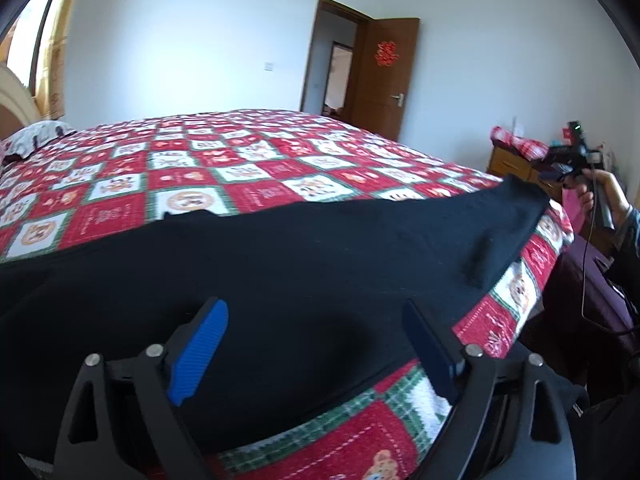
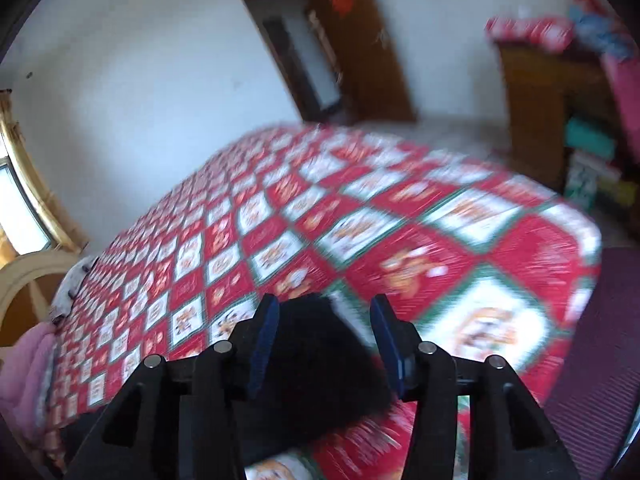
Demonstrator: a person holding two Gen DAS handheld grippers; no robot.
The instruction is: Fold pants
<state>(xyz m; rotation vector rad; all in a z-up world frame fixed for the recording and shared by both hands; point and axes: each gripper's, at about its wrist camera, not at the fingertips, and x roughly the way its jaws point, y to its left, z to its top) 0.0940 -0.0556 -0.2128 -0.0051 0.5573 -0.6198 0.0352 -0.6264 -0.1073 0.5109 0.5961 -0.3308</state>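
At the bottom of the left wrist view, the left gripper [image 1: 316,344] has its blue fingers [image 1: 198,354] spread wide over the black pants [image 1: 280,264], gripping nothing. In the right wrist view the right gripper [image 2: 324,340] stands partly open, a corner of cloth between its fingers, apparently released. The pants lie flat along the bed's [image 1: 240,168] near edge, seemingly folded once; further folds probably remain. Farther back, upper right, the door [image 1: 386,76] bears a red paper emblem, unreadable.

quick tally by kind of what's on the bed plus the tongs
black fabric pants: 1
red, white and green checked quilt: 1
patterned pillow: 1
blue-padded black tongs, left and right: 2
total: 5
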